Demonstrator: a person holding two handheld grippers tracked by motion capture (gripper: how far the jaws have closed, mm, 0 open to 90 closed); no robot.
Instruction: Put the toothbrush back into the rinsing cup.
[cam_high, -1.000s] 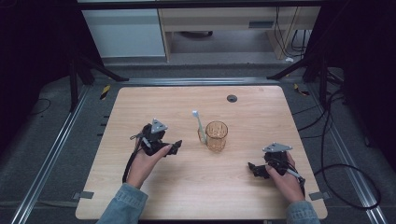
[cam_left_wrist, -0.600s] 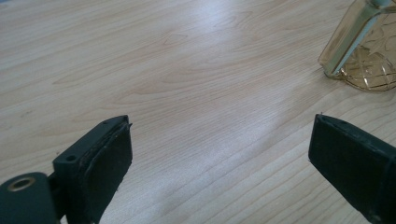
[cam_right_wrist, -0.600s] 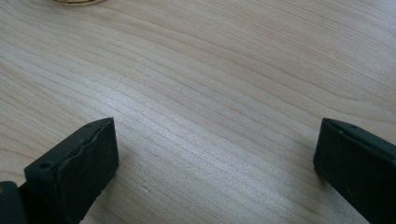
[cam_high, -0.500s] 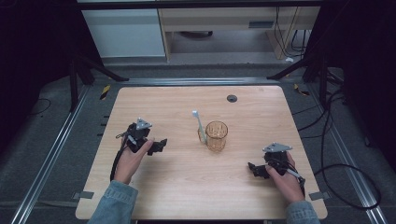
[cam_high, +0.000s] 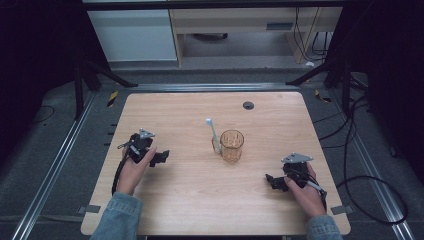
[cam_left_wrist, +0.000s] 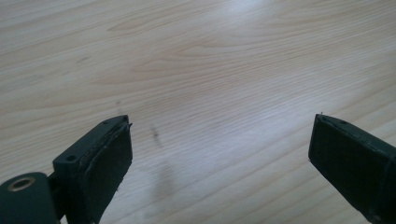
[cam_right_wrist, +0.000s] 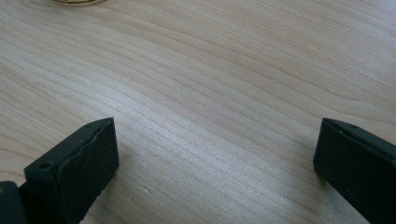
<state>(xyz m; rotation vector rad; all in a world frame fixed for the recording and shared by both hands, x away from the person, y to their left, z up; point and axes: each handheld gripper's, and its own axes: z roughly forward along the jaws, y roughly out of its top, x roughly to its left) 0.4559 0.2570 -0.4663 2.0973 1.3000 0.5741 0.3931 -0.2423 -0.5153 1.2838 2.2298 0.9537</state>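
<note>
The left gripper (cam_high: 161, 158), jaws wide and empty, has drawn back leftward from the amber glass (cam_high: 232, 145) with its white spoon (cam_high: 213, 134), suggesting the placing is finished, while the right gripper (cam_high: 272, 181), equally agape and empty, rests nearer the person, a dark disc (cam_high: 248, 105) lying beyond on the bare table (cam_high: 200, 200).

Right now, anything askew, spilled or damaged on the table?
Nothing spilled or damaged that I can see. The amber glass stands upright mid-table; the white spoon-like utensil beside it leans, its head tilted away from the glass. Left gripper and right gripper sit open, apart from both.
</note>
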